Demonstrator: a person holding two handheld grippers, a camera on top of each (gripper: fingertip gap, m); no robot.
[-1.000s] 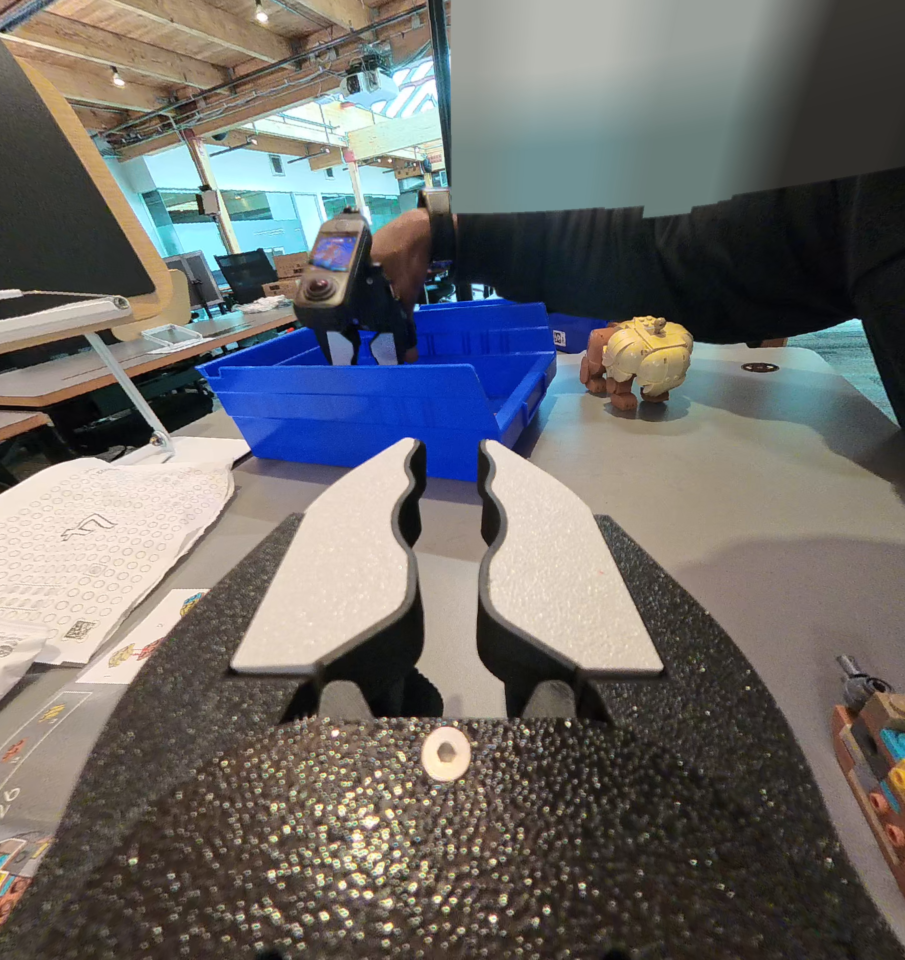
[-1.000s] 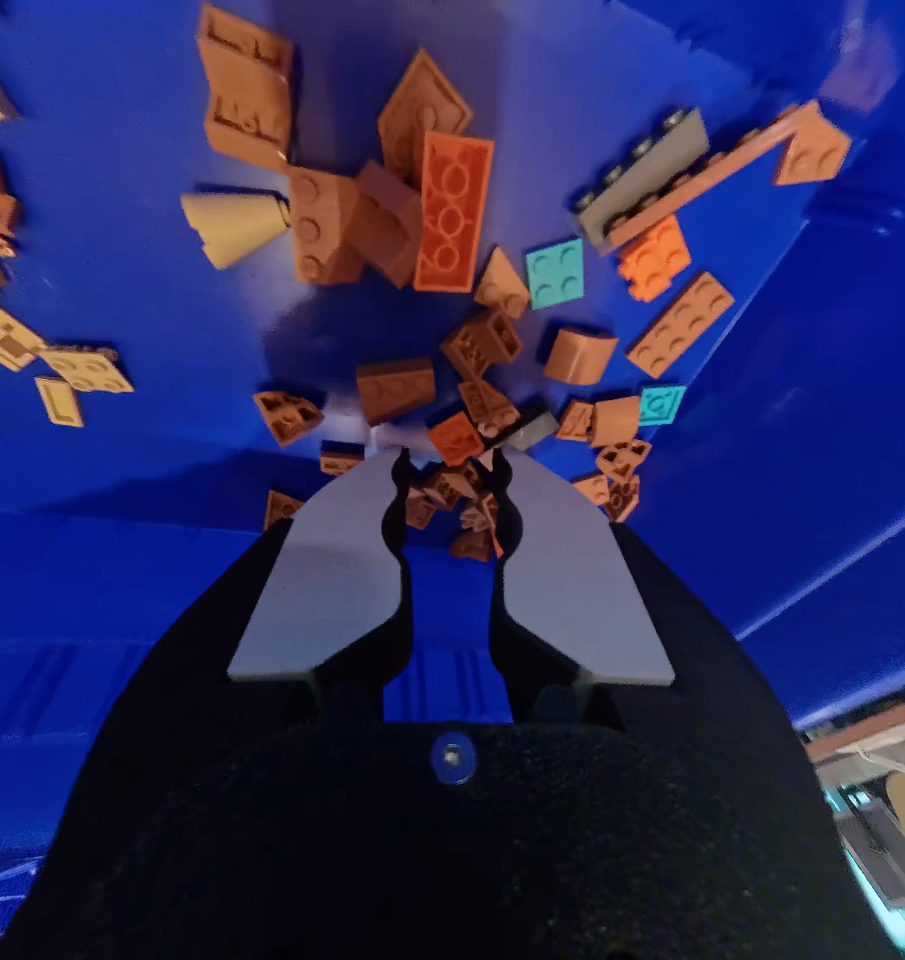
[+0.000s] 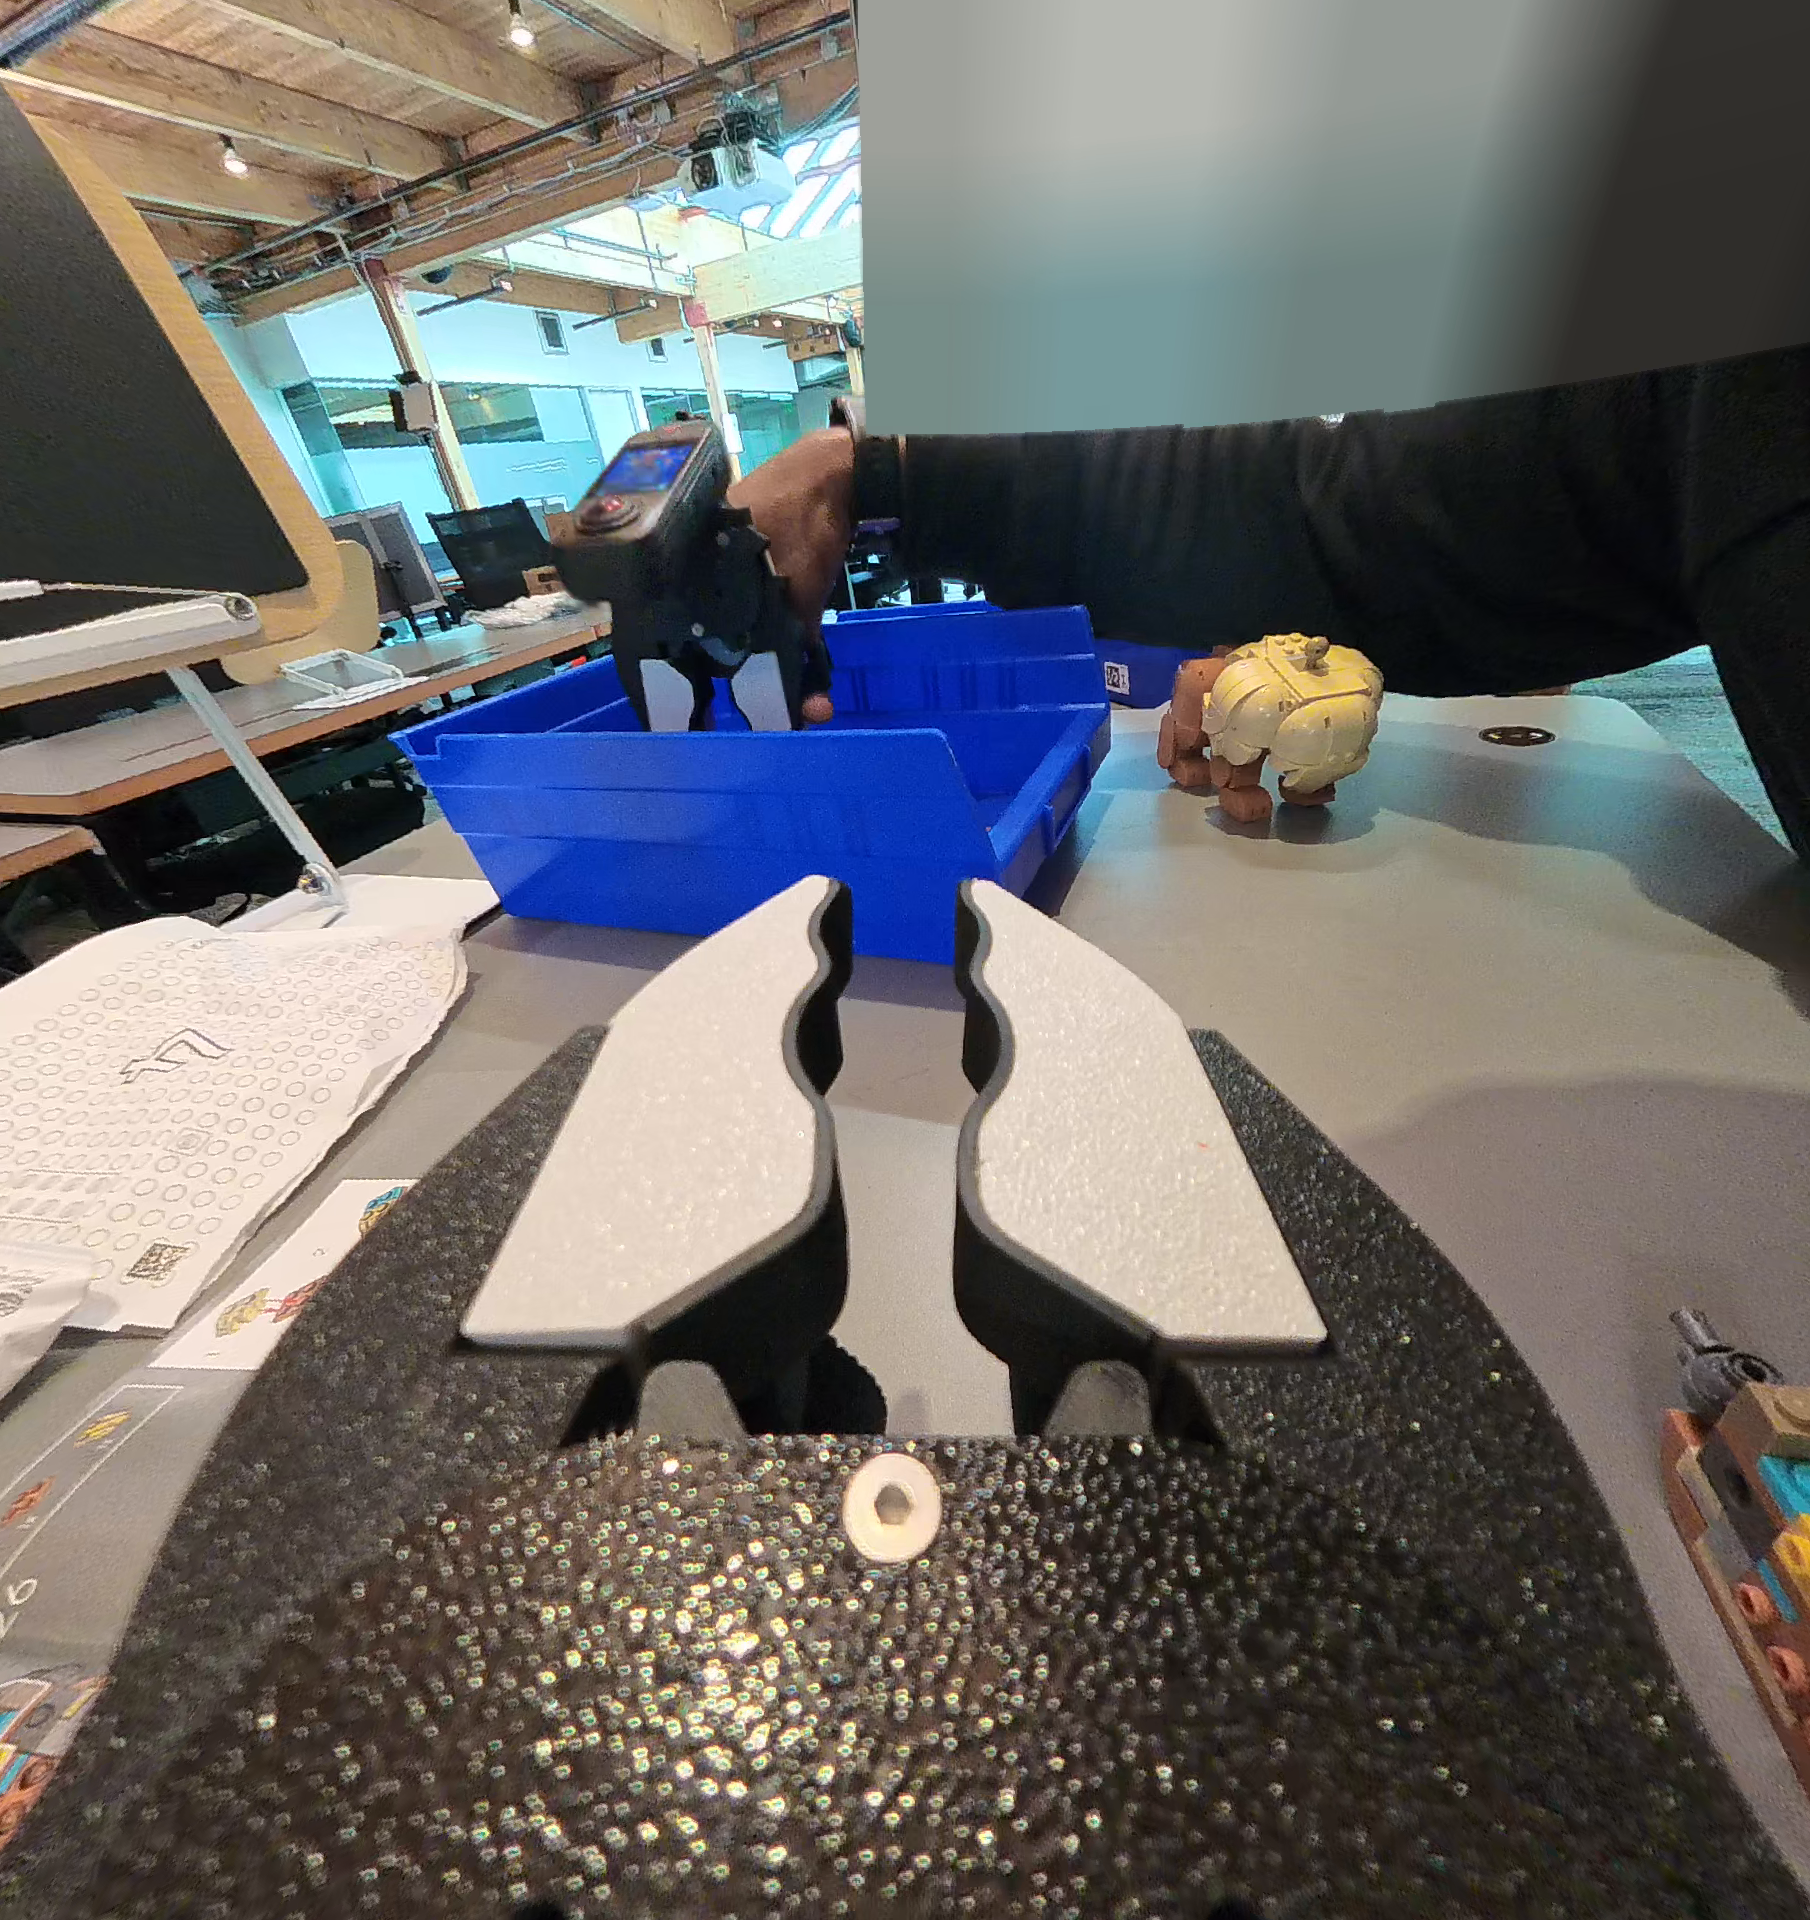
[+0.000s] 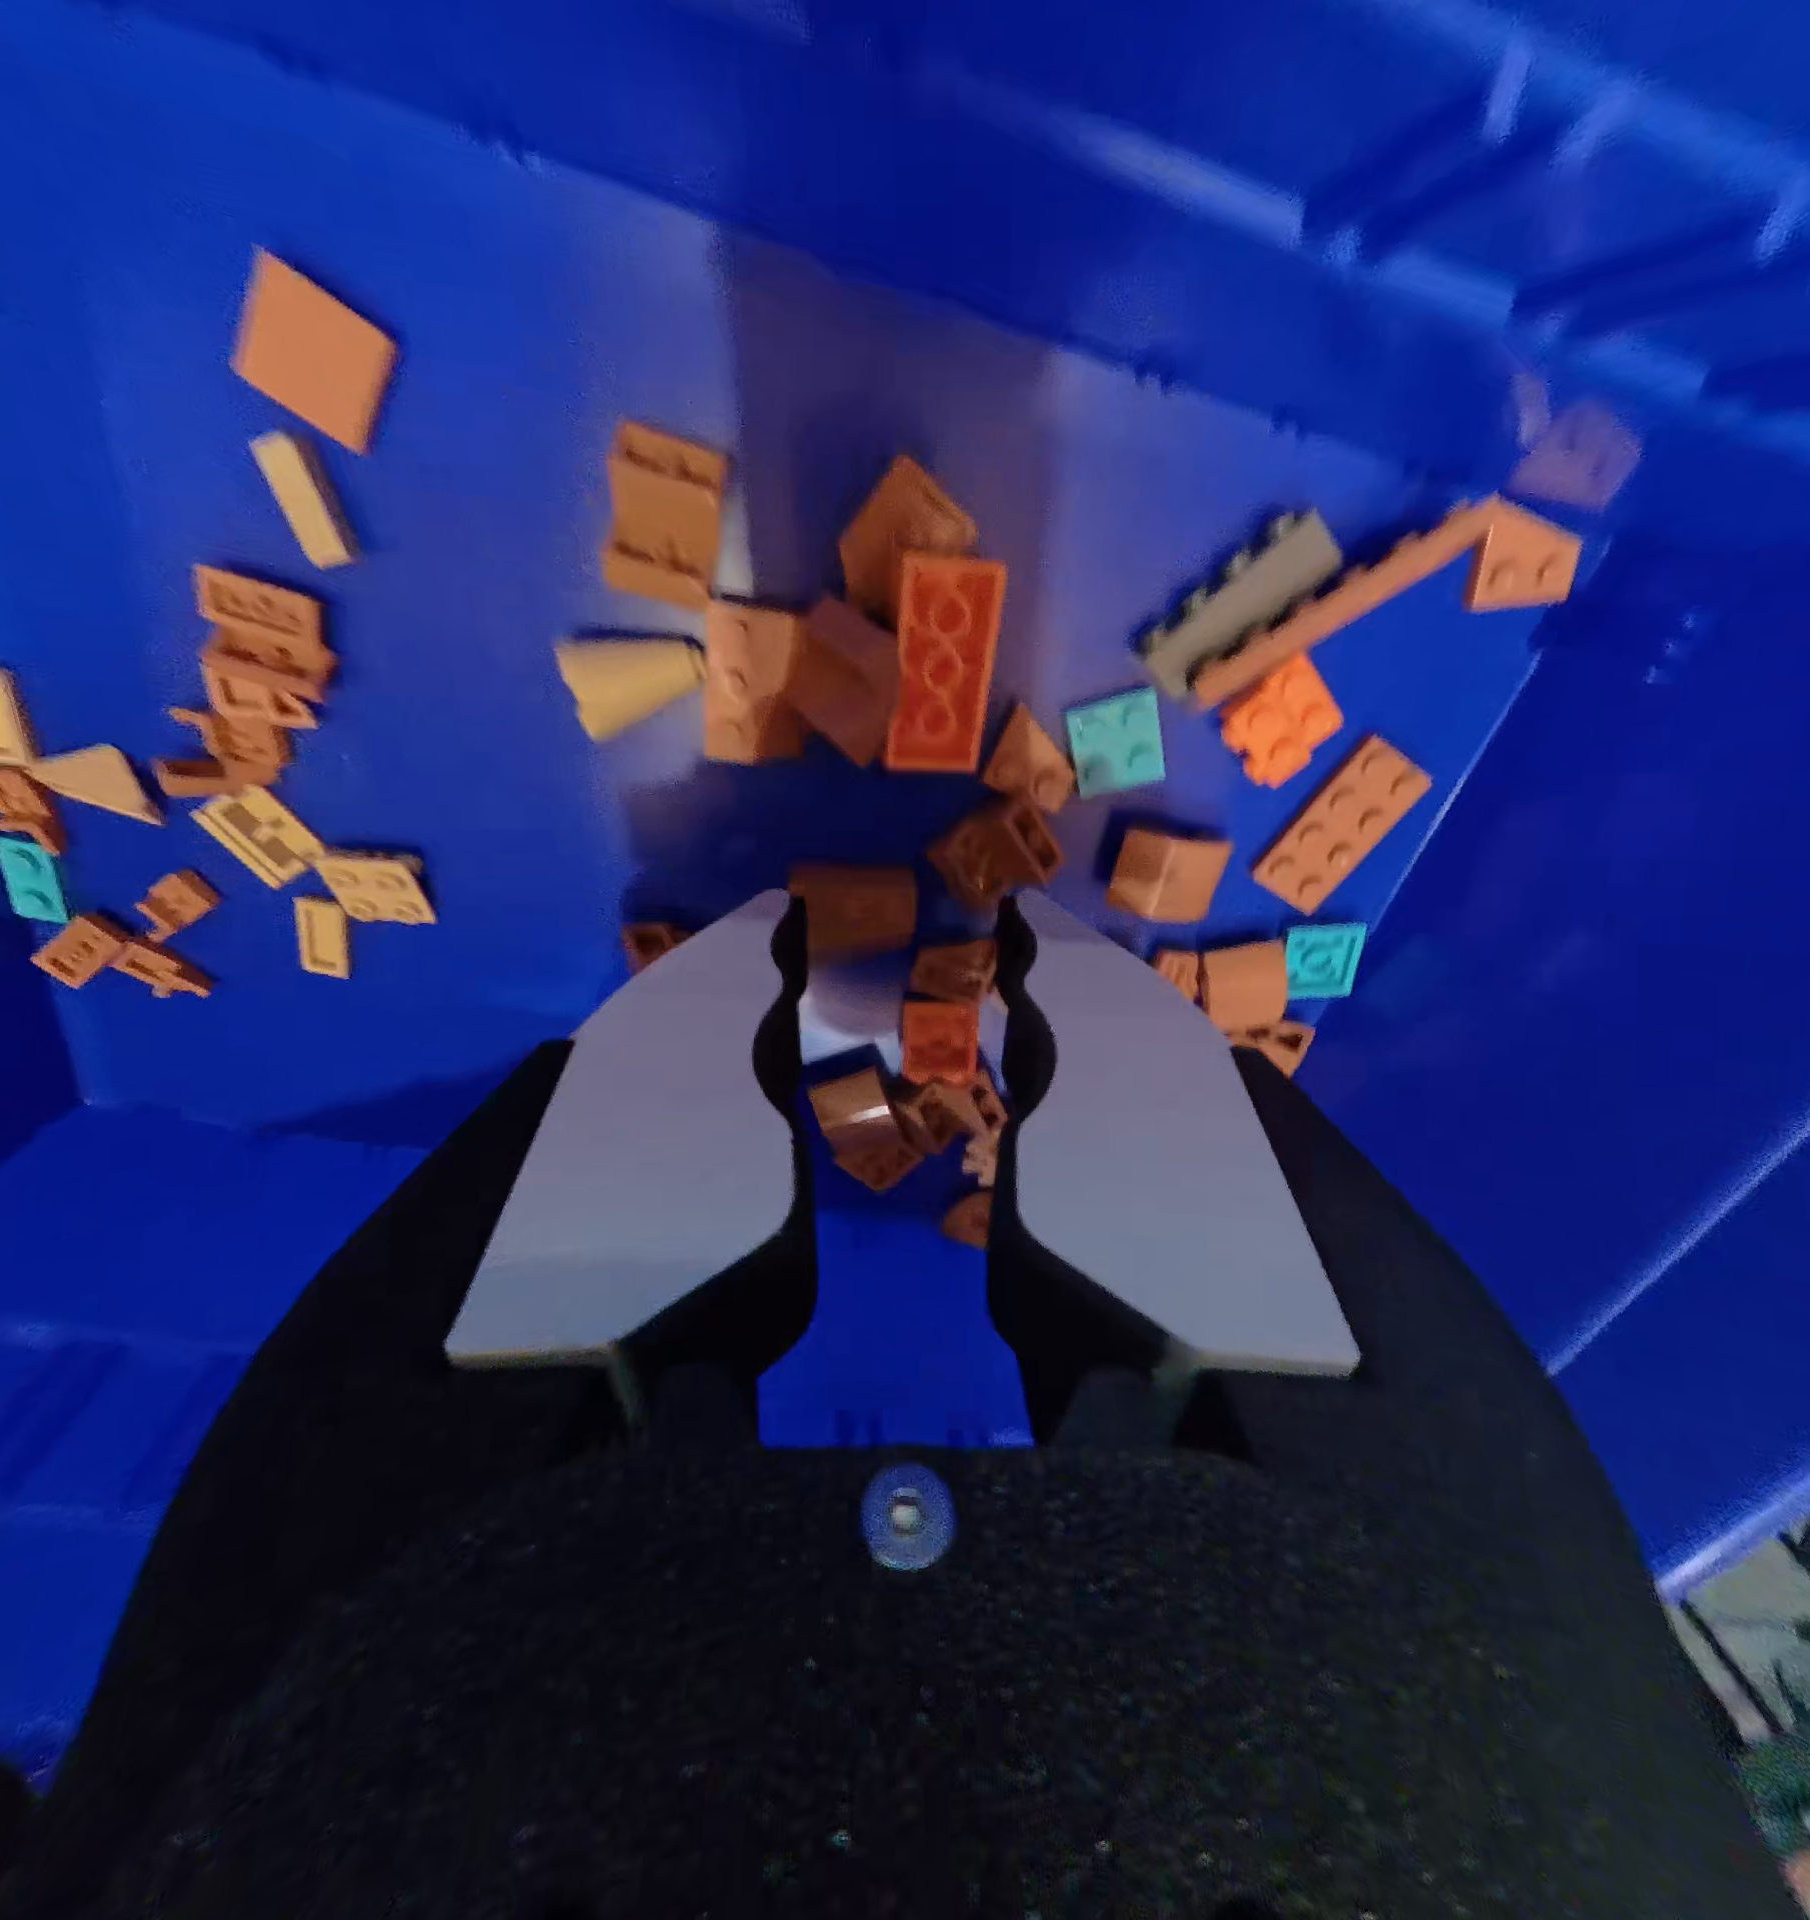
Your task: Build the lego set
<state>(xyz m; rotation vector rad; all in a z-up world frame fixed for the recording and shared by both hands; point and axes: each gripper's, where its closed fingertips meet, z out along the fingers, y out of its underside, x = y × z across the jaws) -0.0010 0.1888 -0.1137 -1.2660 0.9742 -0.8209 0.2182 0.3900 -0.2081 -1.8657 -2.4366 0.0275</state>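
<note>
Right wrist view puts your right gripper [image 4: 901, 925] down inside the blue bin [image 4: 1503, 1039], its two fingers spread with nothing pinched between them, poised over a heap of loose brown and orange lego pieces [image 4: 922, 1049] on the bin floor — a long orange plate [image 4: 945, 662] and teal squares [image 4: 1116, 740] lie farther in. Your left gripper [image 3: 901, 914] hangs over the grey table [image 3: 1400, 1018] short of the bin, also parted and empty — a cream-and-brown built figure [image 3: 1280, 717] stands right of the bin, a partly built model [image 3: 1784, 1527] sits at the table's right edge, and printed sheets [image 3: 153, 1081] lie to the left.
</note>
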